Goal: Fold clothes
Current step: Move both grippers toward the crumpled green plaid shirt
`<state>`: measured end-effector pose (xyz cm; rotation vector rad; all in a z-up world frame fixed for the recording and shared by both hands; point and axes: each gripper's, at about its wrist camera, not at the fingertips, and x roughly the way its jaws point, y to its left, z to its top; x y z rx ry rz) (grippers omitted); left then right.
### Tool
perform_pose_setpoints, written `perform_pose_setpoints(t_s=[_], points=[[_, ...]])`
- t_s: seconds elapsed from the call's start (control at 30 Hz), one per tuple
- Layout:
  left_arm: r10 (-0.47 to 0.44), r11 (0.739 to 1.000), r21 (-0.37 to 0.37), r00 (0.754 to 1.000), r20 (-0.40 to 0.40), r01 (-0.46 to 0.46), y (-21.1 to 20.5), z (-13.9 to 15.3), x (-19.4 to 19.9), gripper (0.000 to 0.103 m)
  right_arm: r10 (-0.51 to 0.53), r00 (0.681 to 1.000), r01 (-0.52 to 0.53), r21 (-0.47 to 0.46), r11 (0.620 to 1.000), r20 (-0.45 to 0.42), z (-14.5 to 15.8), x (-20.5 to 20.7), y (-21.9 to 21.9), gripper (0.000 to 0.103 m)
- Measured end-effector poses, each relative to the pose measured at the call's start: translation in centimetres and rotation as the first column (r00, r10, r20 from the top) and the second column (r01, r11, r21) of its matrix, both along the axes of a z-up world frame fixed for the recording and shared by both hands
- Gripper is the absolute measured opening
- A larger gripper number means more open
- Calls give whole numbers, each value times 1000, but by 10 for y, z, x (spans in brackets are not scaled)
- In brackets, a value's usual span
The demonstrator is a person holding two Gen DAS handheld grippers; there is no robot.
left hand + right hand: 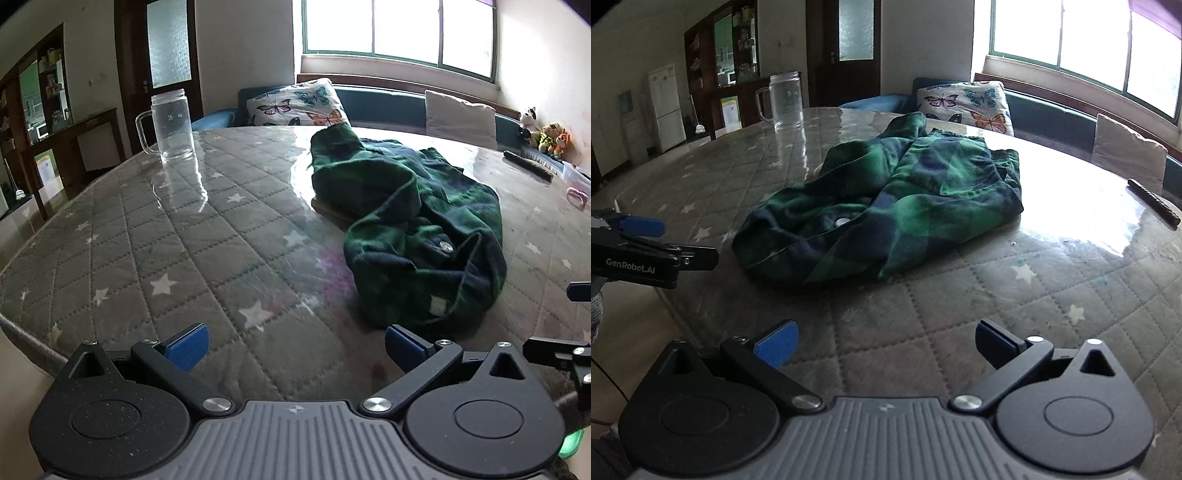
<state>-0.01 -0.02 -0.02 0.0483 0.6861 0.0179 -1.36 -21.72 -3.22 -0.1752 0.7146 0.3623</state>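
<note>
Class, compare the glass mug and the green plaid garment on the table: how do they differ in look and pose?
The glass mug is clear and rigid; the green plaid garment is opaque, dark green and navy, and soft. The mug stands upright toward the far edge; the garment lies crumpled and unfolded mid-table. Both rest on the glossy quilted table, untouched by either tongs.

My left gripper (295,349) is spread wide, blue pads (188,350) far apart with nothing between them, held low and level. My right gripper (884,347) is spread just as wide and empty, level too. They sit side by side, each catching the other at its view's edge.
</note>
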Motion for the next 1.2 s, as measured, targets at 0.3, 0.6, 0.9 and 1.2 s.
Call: perform_pose_setpoints(t_s=[0.3,0.6,0.9,1.2], points=[[9,1000,-12,1000,-18,-9,-7,-8,-7,103,-4,1000,4,-14,1000,-23,-5,-12,4,103],[13,1000,-17,999,-32,-13,-13,-12,-14,103,4,1000,-5,-32,999,-27,-3,-12,13,103],[-8,1000,-3,999,-44,8,-14,-12,-14,103,3,1000,-4,-34,999,-25,-3,-12,17,103],[-15,1000,5,998,-54,16,-15,-10,-11,103,15,1000,-16,-37,999,-28,-3,-11,19,103]])
